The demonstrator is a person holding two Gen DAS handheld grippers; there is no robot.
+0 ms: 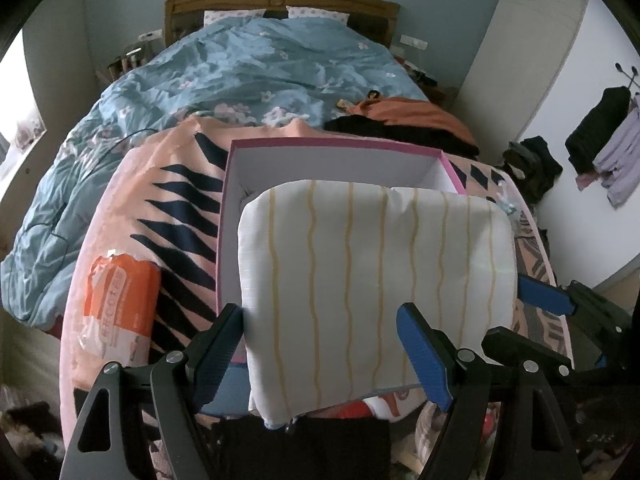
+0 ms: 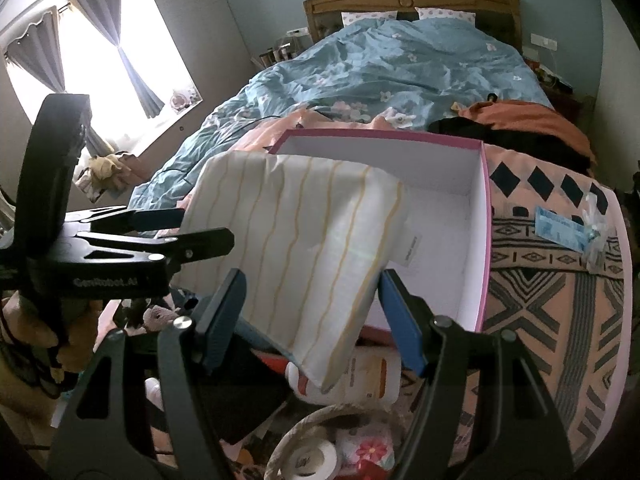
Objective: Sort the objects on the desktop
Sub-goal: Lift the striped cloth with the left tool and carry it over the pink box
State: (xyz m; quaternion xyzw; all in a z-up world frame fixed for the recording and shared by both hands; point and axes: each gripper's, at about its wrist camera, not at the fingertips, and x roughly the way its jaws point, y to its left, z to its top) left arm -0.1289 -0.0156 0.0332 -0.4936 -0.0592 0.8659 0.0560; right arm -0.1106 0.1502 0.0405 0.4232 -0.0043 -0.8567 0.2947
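Observation:
A white cushion (image 1: 360, 272) with yellow wavy stripes hangs in the air over the near-left part of an open white box with a pink rim (image 1: 340, 142). My left gripper (image 1: 322, 312) is shut on the cushion's left edge, and my right gripper (image 1: 532, 312) clamps the opposite edge. In the right wrist view the cushion (image 2: 304, 232) sits tilted between the blue pads of my right gripper (image 2: 313, 276), one corner drooping towards me. The left gripper (image 2: 204, 224) pinches its far-left side. The box (image 2: 440, 168) looks bare inside where it is not hidden.
The box rests on a peach patterned blanket (image 2: 552, 288) spread over a bed with a blue floral quilt (image 1: 240, 68). An orange packet (image 1: 116, 304) lies left of the box, a blue card (image 2: 560, 228) to its right. Clothes (image 1: 400, 116) lie behind it. A tape roll (image 2: 312, 460) and a white bottle (image 2: 368, 380) sit below.

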